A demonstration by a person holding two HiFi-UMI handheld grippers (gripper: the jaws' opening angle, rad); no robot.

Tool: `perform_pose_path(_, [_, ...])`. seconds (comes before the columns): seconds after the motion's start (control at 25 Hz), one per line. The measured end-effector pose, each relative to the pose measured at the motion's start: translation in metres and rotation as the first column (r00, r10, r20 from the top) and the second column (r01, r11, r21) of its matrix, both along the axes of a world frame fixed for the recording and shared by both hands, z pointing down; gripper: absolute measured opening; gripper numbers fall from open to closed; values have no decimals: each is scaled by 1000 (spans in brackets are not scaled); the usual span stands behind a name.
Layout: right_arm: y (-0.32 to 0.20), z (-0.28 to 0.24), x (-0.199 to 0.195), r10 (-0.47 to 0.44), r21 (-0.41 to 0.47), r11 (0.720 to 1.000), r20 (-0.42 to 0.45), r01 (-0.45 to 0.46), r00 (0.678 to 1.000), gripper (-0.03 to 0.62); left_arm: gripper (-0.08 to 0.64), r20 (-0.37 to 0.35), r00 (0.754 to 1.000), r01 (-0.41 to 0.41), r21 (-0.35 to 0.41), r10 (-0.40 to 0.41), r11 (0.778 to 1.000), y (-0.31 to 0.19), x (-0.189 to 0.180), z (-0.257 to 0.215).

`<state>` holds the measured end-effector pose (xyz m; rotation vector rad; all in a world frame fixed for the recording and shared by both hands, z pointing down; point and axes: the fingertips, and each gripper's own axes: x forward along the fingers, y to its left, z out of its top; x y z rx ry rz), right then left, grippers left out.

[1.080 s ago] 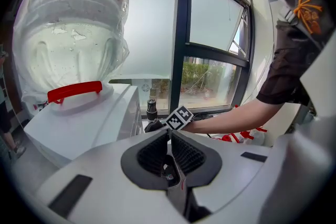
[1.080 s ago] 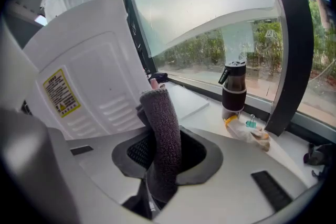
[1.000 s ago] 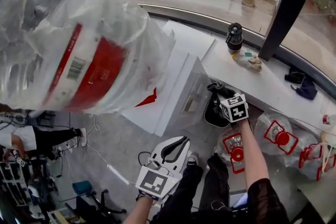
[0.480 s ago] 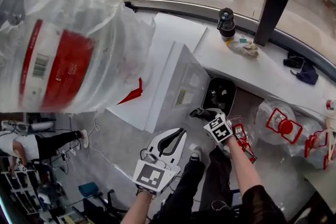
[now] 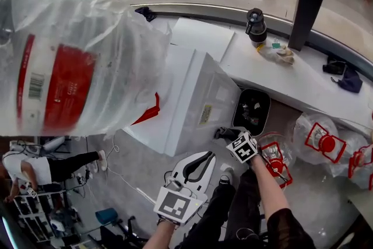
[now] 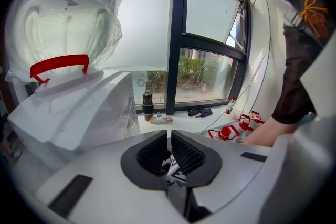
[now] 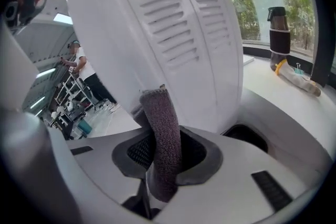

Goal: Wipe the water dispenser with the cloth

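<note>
I see the white dispenser (image 5: 195, 96) standing upright. The grey cloth (image 7: 160, 134), a folded strip, stands pinched in my right tongs (image 7: 164, 157), just beside its vented panel.

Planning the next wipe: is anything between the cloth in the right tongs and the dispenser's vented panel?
Nothing visible. The cloth clamped in the right tongs directly faces the vented panel of the water dispenser.

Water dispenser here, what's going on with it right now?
A person is working on the white water dispenser with a gripper in each hand. The right gripper has its jaws shut on a dark cloth, held up by the dispenser's vented panel; whether the cloth touches it is hard to tell. The left gripper hangs back, jaws together and empty. A plastic-wrapped water bottle sits on top.
</note>
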<state>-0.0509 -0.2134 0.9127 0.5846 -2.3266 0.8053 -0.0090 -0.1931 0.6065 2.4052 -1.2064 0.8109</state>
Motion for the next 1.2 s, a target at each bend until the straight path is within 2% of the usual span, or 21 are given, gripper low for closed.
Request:
perform_pose_path(0.16, [-43,-10,10,87,15,996,-2,-87,996,104,23,-6,1000,-16,-4,16,1000,-3,10,-3])
perform_pose_path(0.56, [-164,-48,43,152,180,974,-63,-138,986,104,23,-11,999,-41,8,41,999,-11,23,-18])
perform_pose_path(0.76, [-204,-62,65,242,185,956,-67,-226,968,104,23,-3,1000,-30,2,30,1000,-12,16,-18])
perform_pose_path(0.96, [-220,-70,76,286,205,941,-62,-268,956,104,23,-5,1000,-14,7,14,1000,-11,8,-19])
perform_pose_path(1.2, [-192,-91,86,316,194,932,-14,-307,949,104,23,-14,1000,-2,11,2,1000,-3,1,-23])
